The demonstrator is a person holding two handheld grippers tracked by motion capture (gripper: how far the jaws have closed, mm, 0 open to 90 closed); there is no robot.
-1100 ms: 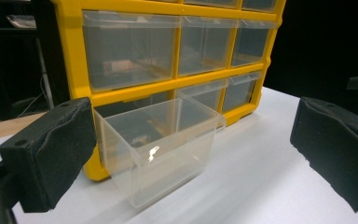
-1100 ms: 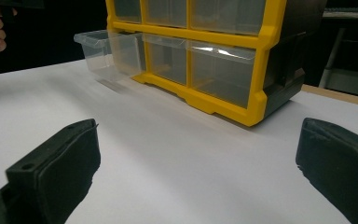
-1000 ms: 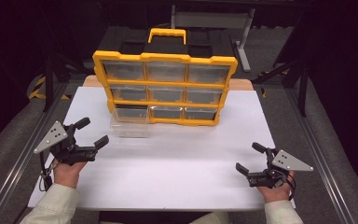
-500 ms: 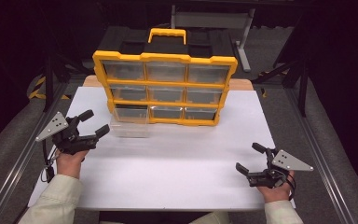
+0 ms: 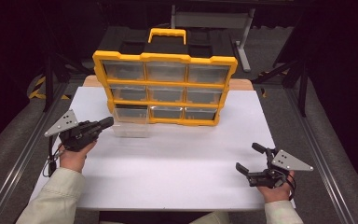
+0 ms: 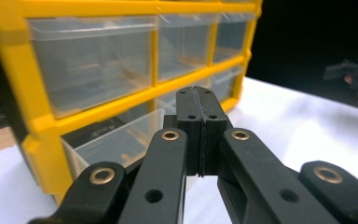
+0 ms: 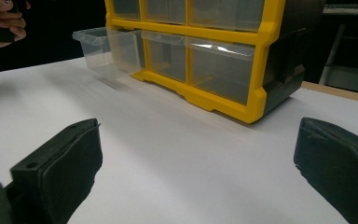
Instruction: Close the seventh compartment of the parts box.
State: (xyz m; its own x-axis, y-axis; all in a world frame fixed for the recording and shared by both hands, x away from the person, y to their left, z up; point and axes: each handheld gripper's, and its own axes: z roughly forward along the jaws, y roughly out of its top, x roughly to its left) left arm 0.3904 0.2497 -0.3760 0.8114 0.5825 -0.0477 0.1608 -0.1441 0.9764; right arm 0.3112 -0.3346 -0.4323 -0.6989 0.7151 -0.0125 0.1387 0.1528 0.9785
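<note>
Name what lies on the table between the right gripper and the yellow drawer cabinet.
Nothing: the high view shows bare white table between the right gripper and the yellow drawer cabinet, and the right gripper view agrees.

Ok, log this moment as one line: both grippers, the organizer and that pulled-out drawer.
left gripper: shut, empty, near clear drawer | right gripper: open, empty, over white table | yellow organizer: upright | bottom-left drawer: pulled out

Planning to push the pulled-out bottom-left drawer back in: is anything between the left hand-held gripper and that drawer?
Nothing visible. The left hand-held gripper, jaws shut, sits just left of the clear drawer, with bare white table between them.
</note>
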